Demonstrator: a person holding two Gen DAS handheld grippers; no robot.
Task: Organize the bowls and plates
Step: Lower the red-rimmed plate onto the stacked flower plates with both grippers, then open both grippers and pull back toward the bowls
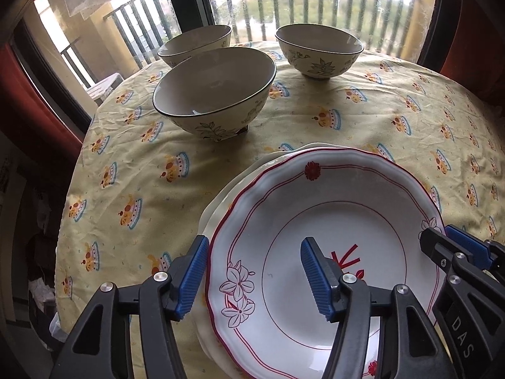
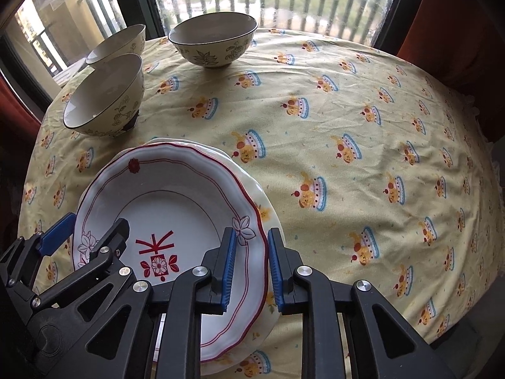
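- My left gripper (image 1: pixel 255 276) straddles the red-rimmed plate's (image 1: pixel 331 202) left rim, jaws apart.
- My right gripper (image 2: pixel 252 271) is clamped on its right rim.
- Three bowls (image 1: pixel 214 91) stand beyond on the bench (image 1: pixel 347 120).

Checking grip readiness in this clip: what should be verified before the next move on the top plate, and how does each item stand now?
1. Left gripper straddles the top plate rim: ok.
2. Left jaws closed on that rim: not ok, they stand open.
3. Right gripper straddles the opposite rim: ok.
4. Right jaws clamped firmly: cannot tell.
5. Three bowls apart from the plates: ok.
6. Top plate centred on the lower plates: not ok, it is offset.
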